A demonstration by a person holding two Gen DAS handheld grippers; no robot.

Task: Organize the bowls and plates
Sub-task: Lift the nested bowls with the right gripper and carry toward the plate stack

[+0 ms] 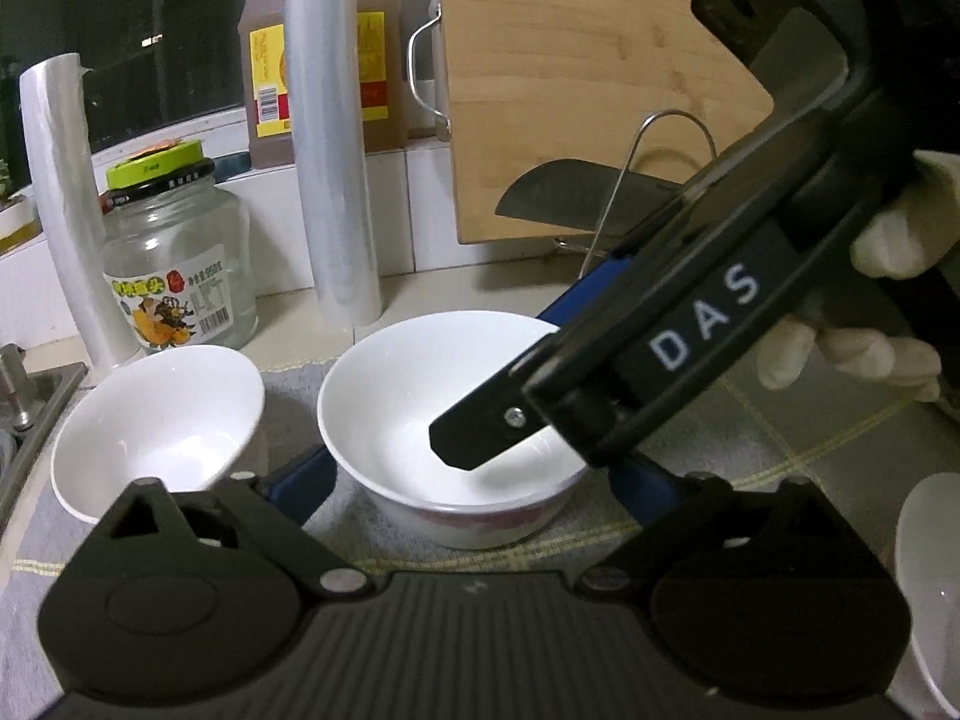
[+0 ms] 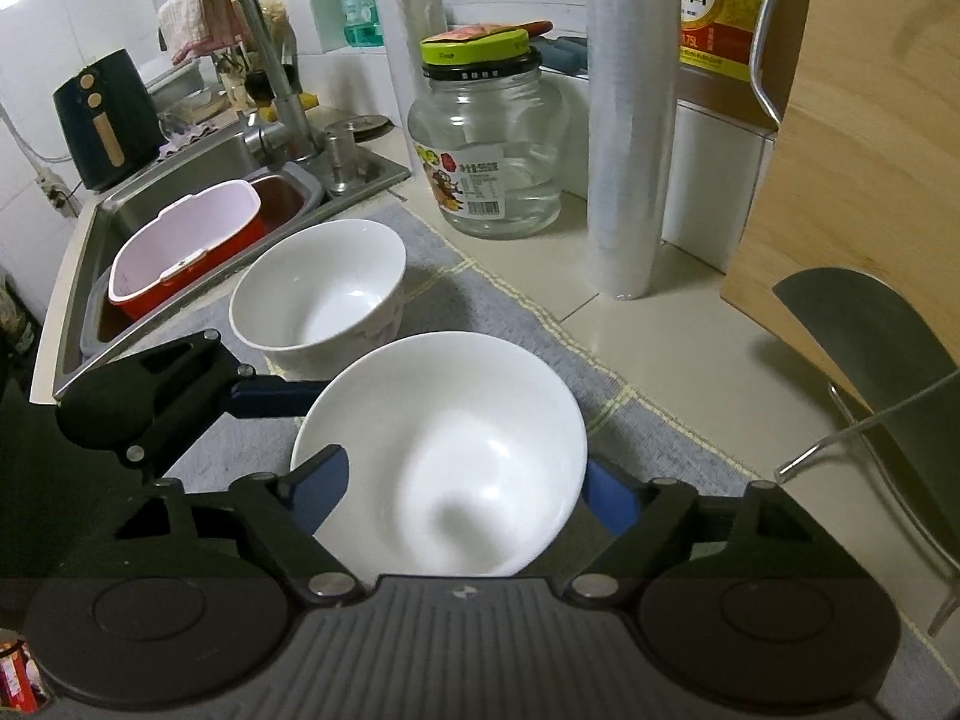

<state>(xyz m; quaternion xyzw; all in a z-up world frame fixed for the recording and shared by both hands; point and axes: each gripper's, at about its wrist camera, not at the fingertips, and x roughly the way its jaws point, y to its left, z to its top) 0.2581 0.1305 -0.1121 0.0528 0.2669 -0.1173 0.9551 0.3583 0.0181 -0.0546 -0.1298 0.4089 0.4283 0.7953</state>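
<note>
A white bowl (image 1: 408, 396) (image 2: 456, 438) stands on a grey mat (image 2: 528, 336). My left gripper (image 1: 468, 471) is shut on it, one blue finger against each side. In the right wrist view a left gripper finger (image 2: 270, 399) touches the bowl's left side. My right gripper (image 2: 465, 474) (image 1: 504, 384) is shut on the same bowl, reaching in from the right in a gloved hand (image 1: 870, 354). A second white bowl (image 1: 156, 420) (image 2: 318, 294) sits apart on the sink side. The edge of a third white dish (image 1: 936, 570) shows at the right.
Behind the bowls stand a glass jar with a green lid (image 2: 486, 150), two rolls of plastic film (image 1: 330, 138), a brown bottle (image 1: 372, 60), a wooden cutting board (image 1: 570, 90) and a cleaver (image 2: 870, 348) on a wire stand. The sink (image 2: 108, 222) holds a red tub (image 2: 186, 246).
</note>
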